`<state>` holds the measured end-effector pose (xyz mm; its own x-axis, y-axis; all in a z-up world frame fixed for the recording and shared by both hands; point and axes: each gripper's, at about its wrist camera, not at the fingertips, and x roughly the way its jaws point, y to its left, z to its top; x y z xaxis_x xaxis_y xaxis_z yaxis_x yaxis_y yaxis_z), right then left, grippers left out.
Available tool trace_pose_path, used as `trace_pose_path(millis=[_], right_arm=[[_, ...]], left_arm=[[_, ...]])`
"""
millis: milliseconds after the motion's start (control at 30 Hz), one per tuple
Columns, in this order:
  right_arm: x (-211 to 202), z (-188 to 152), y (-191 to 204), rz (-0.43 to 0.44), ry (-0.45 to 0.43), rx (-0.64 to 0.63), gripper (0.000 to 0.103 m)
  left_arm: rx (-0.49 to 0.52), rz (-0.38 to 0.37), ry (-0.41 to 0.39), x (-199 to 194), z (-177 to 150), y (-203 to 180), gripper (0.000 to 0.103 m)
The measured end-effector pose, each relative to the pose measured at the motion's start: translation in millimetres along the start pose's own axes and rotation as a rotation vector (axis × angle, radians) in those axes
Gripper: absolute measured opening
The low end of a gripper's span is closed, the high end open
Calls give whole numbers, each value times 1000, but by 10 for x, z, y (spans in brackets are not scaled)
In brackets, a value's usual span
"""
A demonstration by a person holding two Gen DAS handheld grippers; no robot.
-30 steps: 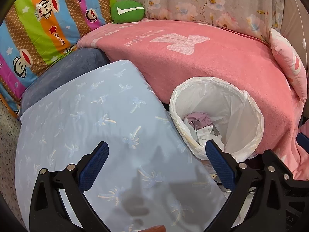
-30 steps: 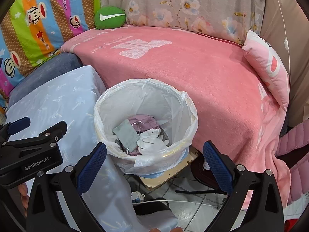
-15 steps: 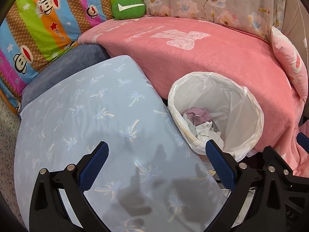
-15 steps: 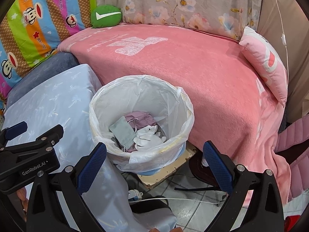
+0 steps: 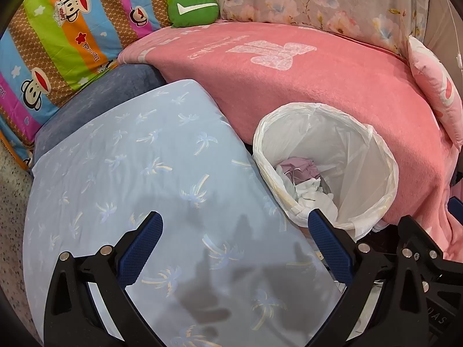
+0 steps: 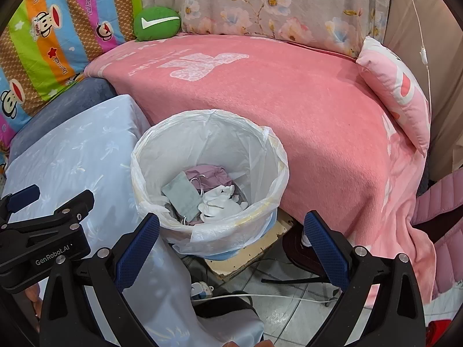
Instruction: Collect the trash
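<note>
Now both hand-held tools hang side by side, pointing forward and down. The left gripper (image 5: 233,240) is released, its blue-padded fingers (image 5: 140,248) spread wide and holding nothing above the pale blue palm-print cloth (image 5: 139,167). The right gripper (image 6: 231,238) is likewise released and bare, its spread fingers framing the near rim of the round bin lined with a white plastic bag (image 6: 269,150).

From the right wrist view the bin stands upright at about 12 o'clock, mouth opening upward, wedged between the blue cloth at 9 o'clock and the pink fleece blanket (image 6: 303,98) at 2 o'clock. Tiled floor (image 6: 292,315) shows at 6 o'clock.

Inside lie a grey-green face mask (image 6: 182,196), long axis running 11 to 5 o'clock, a mauve crumpled cloth (image 6: 208,175) and a white crumpled glove (image 6: 220,206).
</note>
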<state>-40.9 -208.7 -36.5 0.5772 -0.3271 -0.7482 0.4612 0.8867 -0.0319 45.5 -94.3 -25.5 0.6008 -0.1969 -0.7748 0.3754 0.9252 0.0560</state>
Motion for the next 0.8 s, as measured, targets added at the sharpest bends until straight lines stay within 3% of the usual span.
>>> trace_pose_path(millis=[800], right_arm=[[2,6,4,1,-1,0,97]], left_arm=[[-2,12,2,12,-2,14,96]])
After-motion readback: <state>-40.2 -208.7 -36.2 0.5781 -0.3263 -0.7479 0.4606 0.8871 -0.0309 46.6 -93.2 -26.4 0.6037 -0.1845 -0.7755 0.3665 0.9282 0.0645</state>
